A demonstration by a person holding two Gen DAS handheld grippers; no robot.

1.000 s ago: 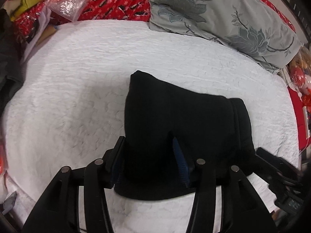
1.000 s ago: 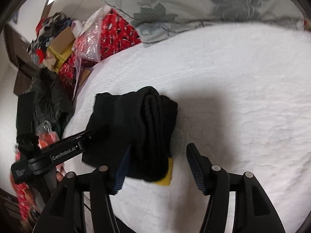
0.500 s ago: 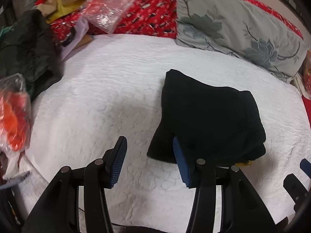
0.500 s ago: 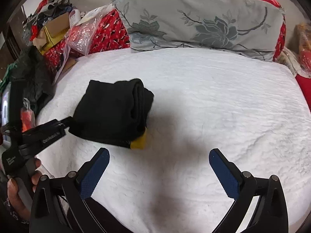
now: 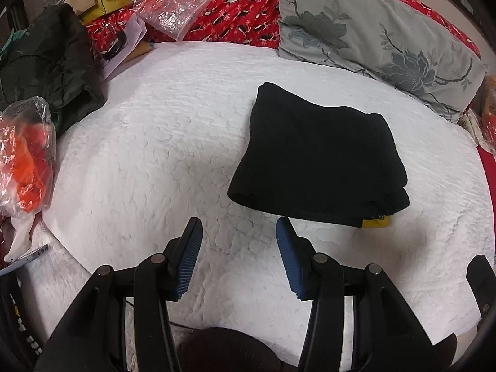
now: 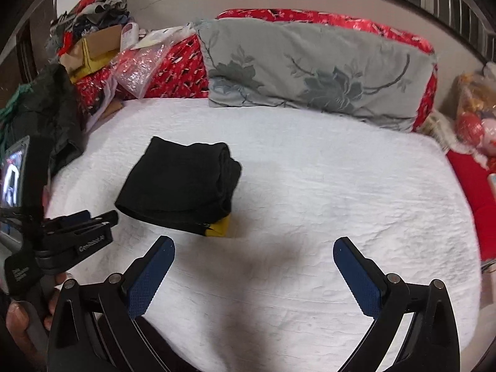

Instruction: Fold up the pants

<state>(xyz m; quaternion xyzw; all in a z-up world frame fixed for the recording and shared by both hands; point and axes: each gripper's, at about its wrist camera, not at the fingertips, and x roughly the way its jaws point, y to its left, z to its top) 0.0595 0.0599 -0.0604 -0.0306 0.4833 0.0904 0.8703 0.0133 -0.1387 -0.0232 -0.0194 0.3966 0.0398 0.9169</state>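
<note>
the black pants (image 5: 316, 158) are lying folded into a compact bundle on the white quilted bed (image 5: 148, 161), left of the bed's middle in the right wrist view, with a small yellow tag (image 5: 373, 223) poking out at the near right corner. nothing is touching them. the left gripper (image 5: 238, 229) is hovering just short of the bundle's near edge, jaws parted and holding nothing. the right gripper (image 6: 252, 248) is sitting further back, jaws spread wide and empty, with bare quilt lying between and beyond them. open bed is stretching to the right of the pants, well apart from the far edge. a grey floral pillow (image 6: 310, 71) is leaning against red patterned bedding (image 6: 176, 71) at the head. along the left edge, dark clothing (image 5: 46, 65), clear plastic bags (image 5: 173, 6) and what is probably a cardboard box (image 6: 96, 46) are crowding the side, near the pants but apart from them.
</note>
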